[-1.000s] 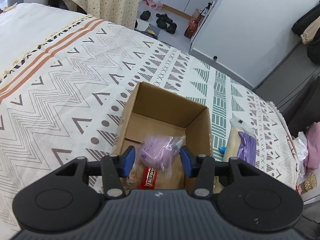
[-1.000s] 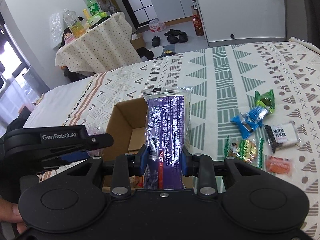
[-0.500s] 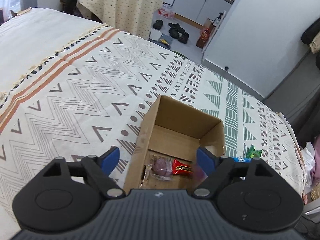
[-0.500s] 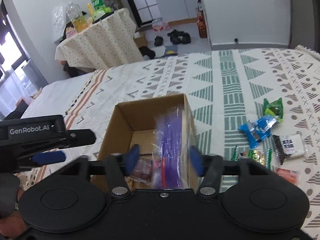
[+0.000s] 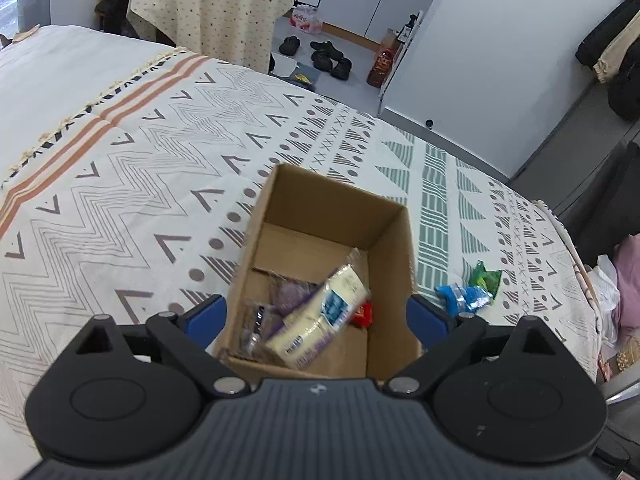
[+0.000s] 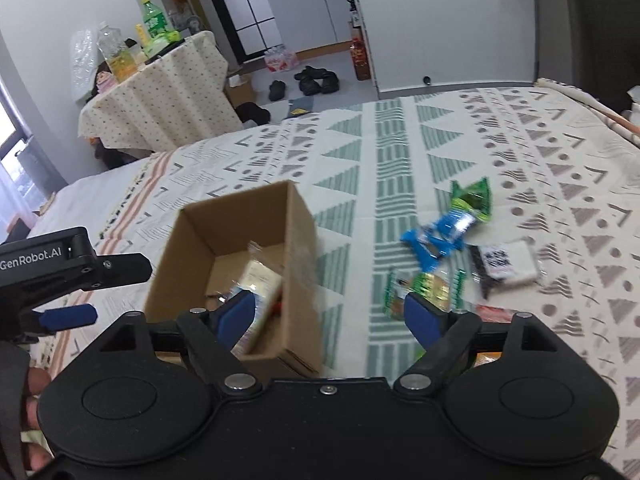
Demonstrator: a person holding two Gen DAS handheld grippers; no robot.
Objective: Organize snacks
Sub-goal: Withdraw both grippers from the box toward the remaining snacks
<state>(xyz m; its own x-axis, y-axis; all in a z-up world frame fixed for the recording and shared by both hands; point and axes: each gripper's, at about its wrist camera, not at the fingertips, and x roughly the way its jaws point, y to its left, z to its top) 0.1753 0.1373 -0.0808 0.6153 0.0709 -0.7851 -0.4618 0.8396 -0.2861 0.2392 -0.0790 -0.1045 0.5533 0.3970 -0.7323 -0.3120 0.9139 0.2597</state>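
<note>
An open cardboard box (image 5: 394, 240) (image 6: 172, 264) sits on the patterned bedspread. Inside lie a long cream and purple snack pack (image 5: 320, 316) (image 6: 256, 280), a purple bun packet (image 5: 290, 294) and a small red snack (image 5: 362, 314). My left gripper (image 5: 316, 316) is open and empty, its blue pads either side of the box's near end. My right gripper (image 6: 330, 312) is open and empty above the box's right wall. Loose snacks lie right of the box: a blue packet (image 6: 438, 236) (image 5: 464, 296), a green packet (image 6: 472, 196) (image 5: 486, 278), a green-edged clear packet (image 6: 426, 286) and a white and black packet (image 6: 506, 266).
The left gripper (image 6: 60, 276) shows at the left of the right wrist view. An orange packet (image 6: 494, 314) lies partly behind my right finger. Beyond the bed stand a cloth-covered table with bottles (image 6: 160, 84), shoes (image 5: 324, 54) on the floor and white cabinets.
My left gripper opened and dropped the purple bun packet into the box. My right gripper opened and released the long purple pack into the box, then shifted right.
</note>
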